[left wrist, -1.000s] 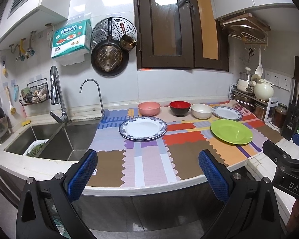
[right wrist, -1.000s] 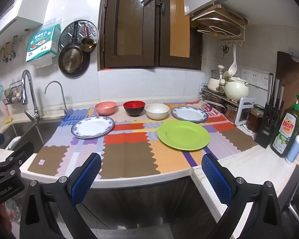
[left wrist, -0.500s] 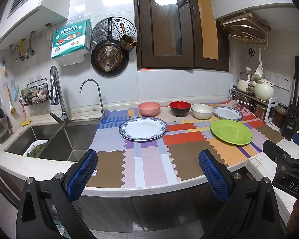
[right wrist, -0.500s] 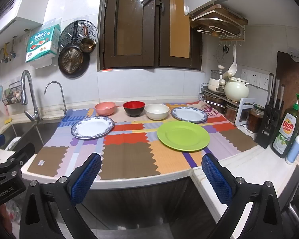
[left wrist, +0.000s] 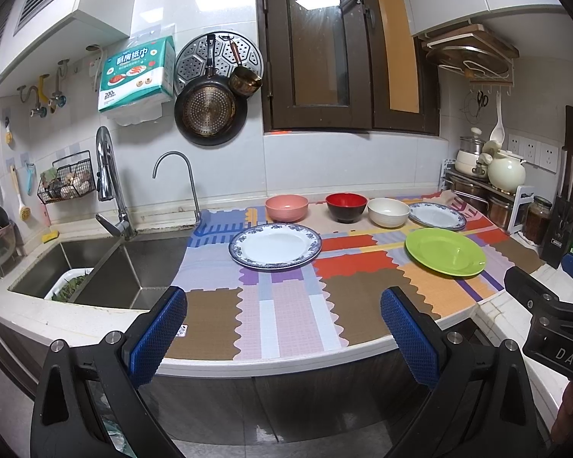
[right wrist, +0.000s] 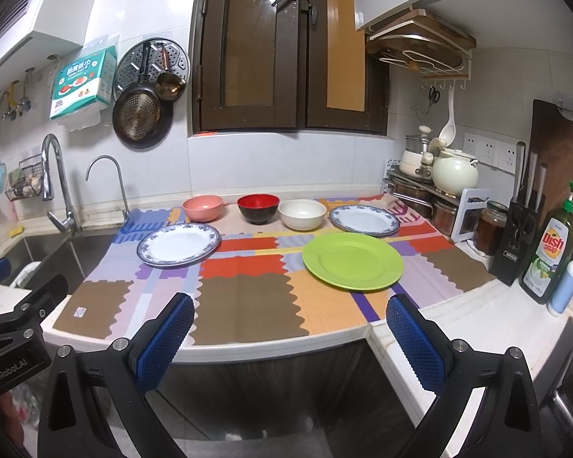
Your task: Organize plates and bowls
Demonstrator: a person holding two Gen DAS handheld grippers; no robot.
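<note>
On a patchwork mat (left wrist: 286,305) lie a blue-rimmed white plate (left wrist: 274,245) at left, a green plate (left wrist: 445,251) at right and a second blue-rimmed plate (left wrist: 437,215) behind it. A pink bowl (left wrist: 286,207), a red-and-black bowl (left wrist: 345,206) and a white bowl (left wrist: 388,212) stand in a row at the back. My left gripper (left wrist: 282,328) is open and empty in front of the counter edge. My right gripper (right wrist: 290,330) is open and empty too, facing the green plate (right wrist: 352,260).
A steel sink (left wrist: 107,271) with two taps lies left of the mat. A pot rack (right wrist: 435,191), a jar, a knife block (right wrist: 515,240) and soap bottles (right wrist: 550,255) stand at the right. Pans hang on the back wall.
</note>
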